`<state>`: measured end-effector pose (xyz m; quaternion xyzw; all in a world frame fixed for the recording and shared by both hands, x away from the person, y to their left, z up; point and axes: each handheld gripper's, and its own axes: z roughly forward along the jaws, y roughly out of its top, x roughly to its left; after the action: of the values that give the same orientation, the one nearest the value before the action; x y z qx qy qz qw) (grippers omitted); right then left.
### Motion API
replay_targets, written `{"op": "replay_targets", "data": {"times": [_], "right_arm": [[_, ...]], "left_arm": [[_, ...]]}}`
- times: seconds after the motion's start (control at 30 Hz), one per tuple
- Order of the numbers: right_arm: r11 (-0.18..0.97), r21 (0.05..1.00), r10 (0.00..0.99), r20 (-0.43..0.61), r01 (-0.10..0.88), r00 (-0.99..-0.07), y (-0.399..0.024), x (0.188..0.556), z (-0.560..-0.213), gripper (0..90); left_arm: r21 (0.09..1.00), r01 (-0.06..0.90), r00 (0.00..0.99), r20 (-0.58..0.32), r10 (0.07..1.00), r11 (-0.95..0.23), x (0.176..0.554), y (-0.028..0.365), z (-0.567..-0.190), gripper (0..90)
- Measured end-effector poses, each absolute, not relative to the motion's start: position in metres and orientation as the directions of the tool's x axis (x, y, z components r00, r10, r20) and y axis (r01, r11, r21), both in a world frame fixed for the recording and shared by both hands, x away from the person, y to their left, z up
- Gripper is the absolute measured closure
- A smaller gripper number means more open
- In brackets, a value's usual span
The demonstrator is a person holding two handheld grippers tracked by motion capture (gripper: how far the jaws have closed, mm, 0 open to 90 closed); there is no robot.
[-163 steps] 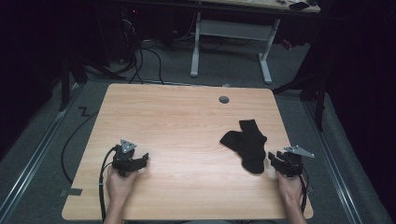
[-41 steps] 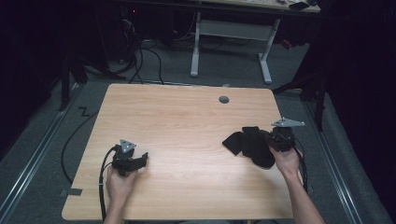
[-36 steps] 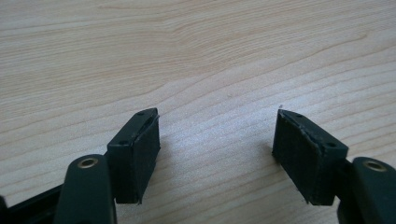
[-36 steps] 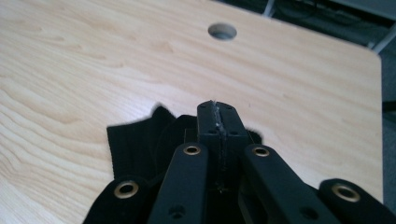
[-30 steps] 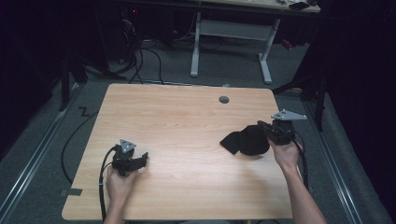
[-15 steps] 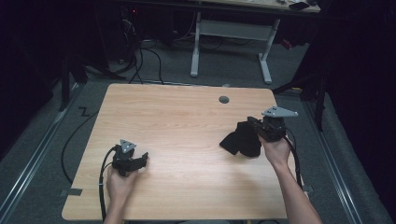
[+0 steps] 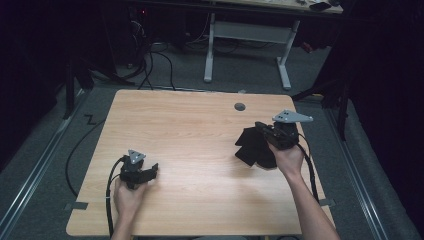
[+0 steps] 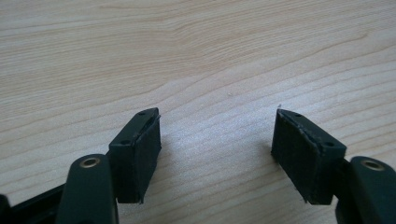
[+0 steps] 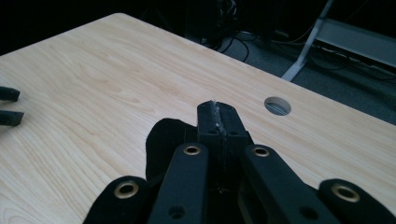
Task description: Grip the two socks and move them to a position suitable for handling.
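While the right gripper (image 7: 262,131) is clamped on a fold of the black sock (image 7: 252,147), the work reads as barely under way — the pick-up is made, the cloth is partly raised, and whatever comes next (a carry, a fold, a hand-over to the other side) is not yet done.

Landmark: the round cable hole (image 7: 240,106) in the table (image 7: 190,130).

- Sock: just on the person's side of the hole and a little to the right of it in the high view. Upper edge pinched; lower part sags down, and I judge it brushes the wood, though the dark cloth against its own shadow makes that unsure.
- Right jaws: shut tight on the cloth. In the right gripper view the pads (image 9: 219,120) meet with cloth bulging out beneath them on the left, and the hole (image 9: 277,105) sits just beyond.
- Left gripper (image 7: 150,170): well apart from the hole, toward the near left of the table. Jaws stand wide with bare wood between the pads (image 8: 140,154) — nothing held.

Orientation: the sock is bunched, so heel and toe cannot be told apart. Its long axis runs roughly from the clamped end down toward the person, hanging rather than lying flat.
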<state>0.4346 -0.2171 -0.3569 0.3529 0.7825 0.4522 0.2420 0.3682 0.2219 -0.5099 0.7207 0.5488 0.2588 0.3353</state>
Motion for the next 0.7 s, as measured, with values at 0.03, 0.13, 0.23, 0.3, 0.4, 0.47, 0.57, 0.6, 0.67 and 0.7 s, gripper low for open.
{"op": "replay_targets", "data": {"times": [0.03, 0.13, 0.23, 0.3, 0.4, 0.47, 0.57, 0.6, 0.67, 0.7], "right_arm": [[0.349, 0.876, 0.768, -0.064, 0.333, -0.637, -0.214, 0.434, -0.357, 90.0], [0.357, 0.877, 0.750, -0.063, 0.323, -0.658, -0.206, 0.432, -0.353, 90.0], [0.368, 0.874, 0.740, -0.069, 0.317, -0.669, -0.200, 0.432, -0.353, 90.0], [0.385, 0.865, 0.725, -0.068, 0.321, -0.686, -0.189, 0.432, -0.356, 90.0], [0.397, 0.858, 0.711, -0.063, 0.325, -0.701, -0.177, 0.433, -0.362, 90.0], [0.393, 0.858, 0.704, -0.049, 0.331, -0.709, -0.170, 0.434, -0.364, 90.0], [0.374, 0.866, 0.696, -0.026, 0.331, -0.718, -0.160, 0.430, -0.369, 89.9], [0.363, 0.871, 0.692, -0.014, 0.331, -0.722, -0.157, 0.428, -0.371, 89.9], [0.351, 0.878, 0.687, -0.006, 0.325, -0.727, -0.154, 0.426, -0.375, 89.9], [0.336, 0.878, 0.675, 0.027, 0.340, -0.737, -0.147, 0.425, -0.387, 89.9]], "left_arm": [[0.767, 0.618, 0.264, 0.005, 0.965, -0.173, 0.368, 0.222, -0.510, 32.9], [0.767, 0.617, 0.266, 0.005, 0.964, -0.174, 0.368, 0.222, -0.510, 32.7], [0.768, 0.616, 0.267, 0.008, 0.964, -0.177, 0.368, 0.222, -0.510, 31.7], [0.767, 0.617, 0.269, 0.007, 0.963, -0.178, 0.368, 0.222, -0.510, 31.3], [0.767, 0.616, 0.270, 0.007, 0.963, -0.178, 0.368, 0.222, -0.510, 31.1], [0.767, 0.616, 0.270, 0.007, 0.963, -0.178, 0.368, 0.222, -0.510, 31.1], [0.767, 0.617, 0.269, 0.006, 0.963, -0.177, 0.369, 0.221, -0.510, 31.1], [0.767, 0.617, 0.269, 0.007, 0.963, -0.178, 0.369, 0.221, -0.510, 31.1], [0.767, 0.617, 0.269, 0.008, 0.963, -0.178, 0.369, 0.221, -0.510, 31.0], [0.767, 0.617, 0.269, 0.008, 0.963, -0.178, 0.369, 0.221, -0.510, 31.0]]}}
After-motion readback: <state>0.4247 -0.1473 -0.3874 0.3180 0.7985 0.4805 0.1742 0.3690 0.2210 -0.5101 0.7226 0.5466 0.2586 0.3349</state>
